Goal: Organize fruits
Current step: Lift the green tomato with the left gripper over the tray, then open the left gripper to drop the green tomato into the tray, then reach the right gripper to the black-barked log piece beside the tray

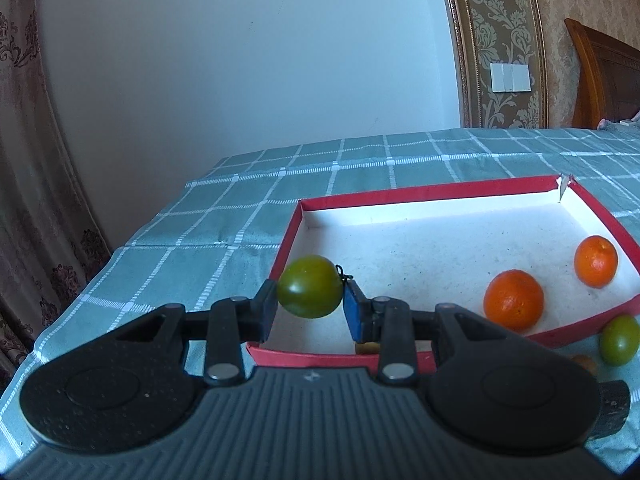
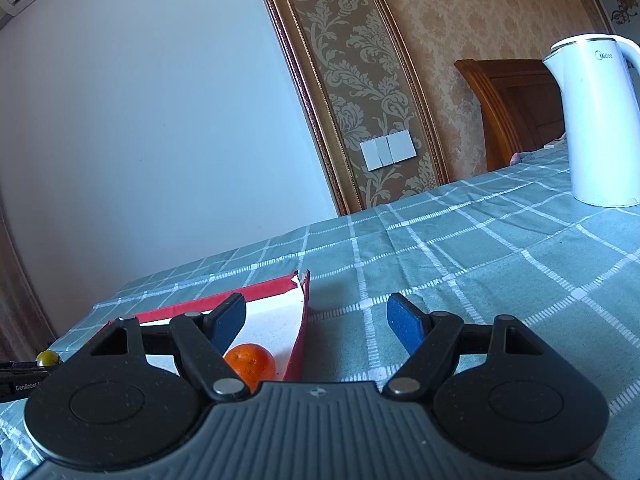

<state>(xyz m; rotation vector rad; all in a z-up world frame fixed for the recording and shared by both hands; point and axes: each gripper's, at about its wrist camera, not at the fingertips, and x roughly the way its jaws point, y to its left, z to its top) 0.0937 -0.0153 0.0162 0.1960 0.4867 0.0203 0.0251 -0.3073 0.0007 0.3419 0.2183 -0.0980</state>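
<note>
My left gripper (image 1: 310,300) is shut on a green tomato (image 1: 310,286), held in the air above the near left corner of a shallow red box (image 1: 290,232) with a white floor. Two oranges lie in the box at its right: one near (image 1: 513,299), one farther (image 1: 595,261). A second green tomato (image 1: 620,340) rests on the cloth outside the box's near right wall. My right gripper (image 2: 316,322) stands open with nothing between its fingers, low over the box's right corner (image 2: 303,320); an orange (image 2: 251,365) shows below its left finger. At that view's far left the held tomato (image 2: 47,358) peeks out.
A checked green tablecloth (image 1: 240,216) covers the table, whose left edge drops off near a curtain (image 1: 24,200). A white electric kettle (image 2: 596,120) stands at the far right on the cloth. A wall and a wooden headboard (image 2: 516,112) lie behind.
</note>
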